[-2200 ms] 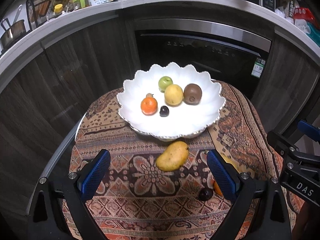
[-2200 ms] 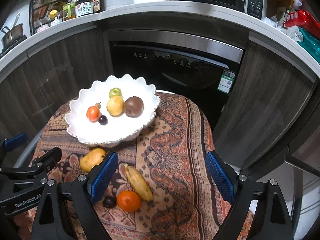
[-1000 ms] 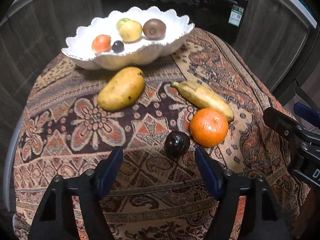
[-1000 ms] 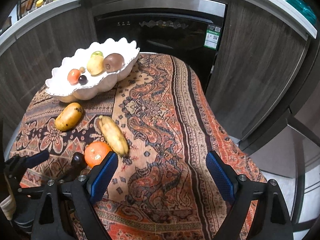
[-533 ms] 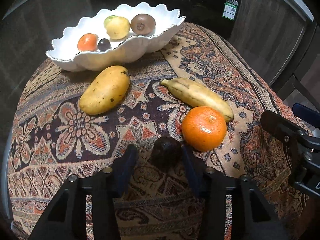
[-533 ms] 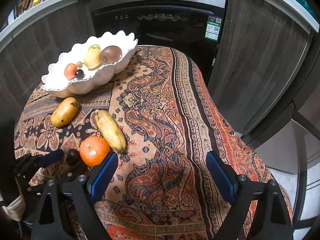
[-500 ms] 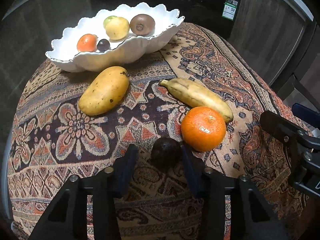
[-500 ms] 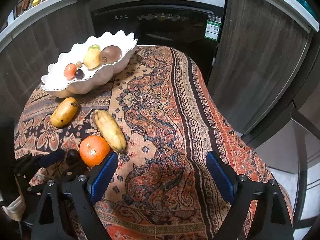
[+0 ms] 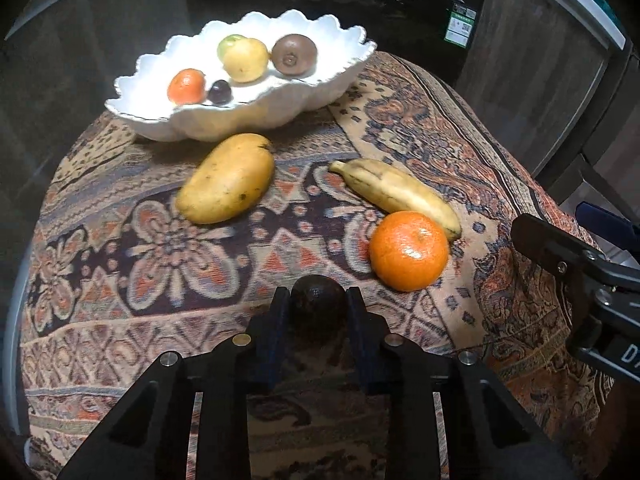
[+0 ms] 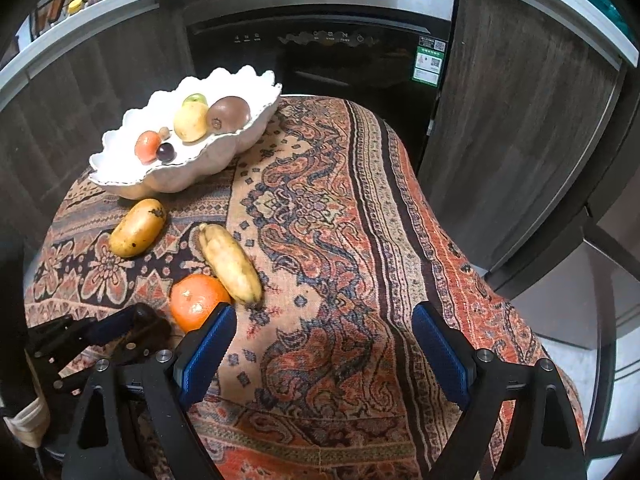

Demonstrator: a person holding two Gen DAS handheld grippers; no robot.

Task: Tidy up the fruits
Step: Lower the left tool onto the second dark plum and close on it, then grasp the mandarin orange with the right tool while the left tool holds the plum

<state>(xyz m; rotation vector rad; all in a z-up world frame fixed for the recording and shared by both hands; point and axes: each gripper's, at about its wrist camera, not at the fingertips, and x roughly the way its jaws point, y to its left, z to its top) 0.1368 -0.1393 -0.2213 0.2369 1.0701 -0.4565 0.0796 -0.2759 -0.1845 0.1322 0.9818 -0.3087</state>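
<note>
Nearest the left wrist camera, the left gripper (image 9: 318, 304) has its fingers (image 9: 276, 320) closed tight on a small dark round fruit (image 9: 318, 302), which sits low over the patterned cloth (image 9: 168, 240) covering the worktop; whether it touches the cloth is hard to tell. Just beyond it to the right lies an orange (image 9: 408, 250), touching a banana (image 9: 394, 194) behind it. Left of these, apart from them, a mango (image 9: 228, 178) lies close to the front of a white scalloped bowl (image 9: 256, 114). The bowl holds a small orange fruit (image 9: 186, 86), a dark plum (image 9: 220, 91), a yellow fruit (image 9: 245, 59), a green one (image 9: 230, 42) and a brown one (image 9: 294, 55). The right gripper (image 10: 324, 344) hangs over bare cloth right of the fruit, its fingers (image 10: 208, 348) spread wide with nothing between them.
</note>
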